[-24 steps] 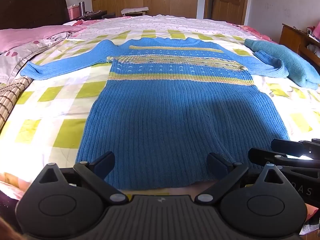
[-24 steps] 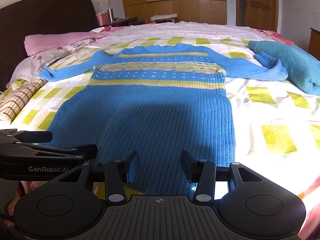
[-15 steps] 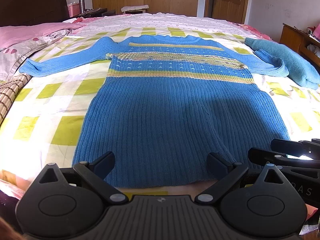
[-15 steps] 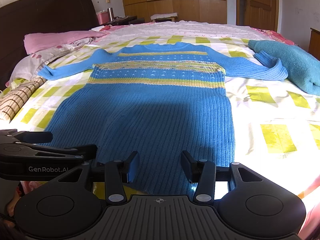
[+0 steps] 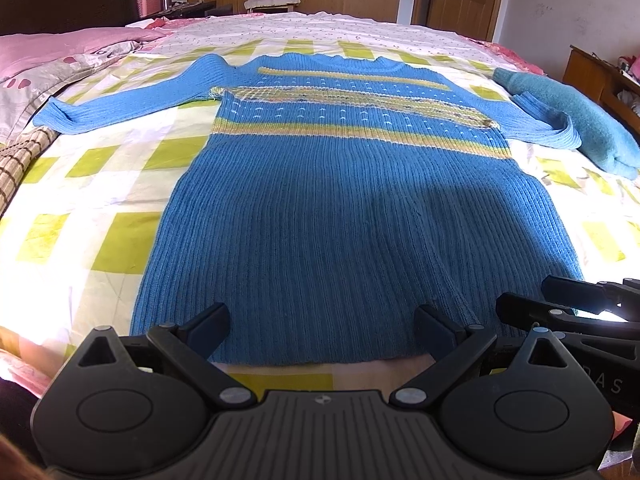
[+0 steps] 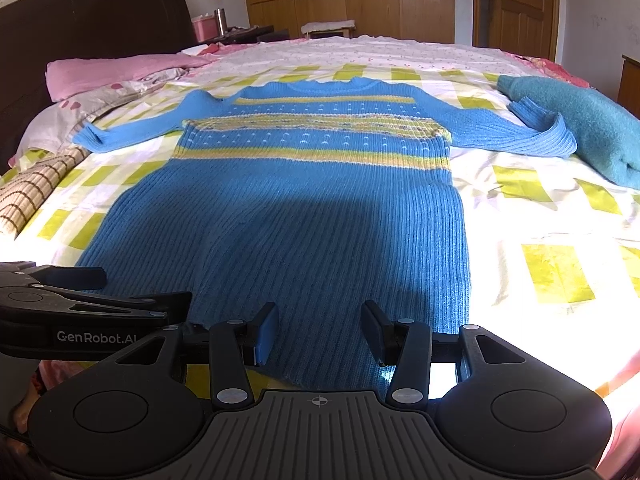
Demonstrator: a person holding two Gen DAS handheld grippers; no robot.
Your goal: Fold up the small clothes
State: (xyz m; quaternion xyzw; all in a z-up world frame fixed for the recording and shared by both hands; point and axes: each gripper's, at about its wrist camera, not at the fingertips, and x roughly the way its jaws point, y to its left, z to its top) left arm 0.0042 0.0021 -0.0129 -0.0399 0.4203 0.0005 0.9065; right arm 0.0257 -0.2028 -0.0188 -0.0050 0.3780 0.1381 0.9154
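A blue knitted sweater (image 5: 352, 208) with yellow stripes lies flat on the bed, neck far, hem near, both sleeves spread sideways; it also shows in the right wrist view (image 6: 304, 216). My left gripper (image 5: 322, 320) is open and empty, wide apart over the hem's left half. My right gripper (image 6: 318, 326) is open and empty, over the hem's right half. The right gripper shows at the right edge of the left wrist view (image 5: 568, 308). The left gripper shows at the left edge of the right wrist view (image 6: 100, 300).
A yellow-checked bedsheet (image 5: 120, 168) covers the bed. A folded teal garment (image 6: 592, 128) lies by the right sleeve. Pink bedding (image 6: 112, 72) and a checked pillow (image 6: 32, 192) lie at the left. A dark headboard (image 6: 100, 20), wardrobe and door stand behind.
Both grippers have edged slightly forward over the hem. Jaws stay open and the sweater has not moved.
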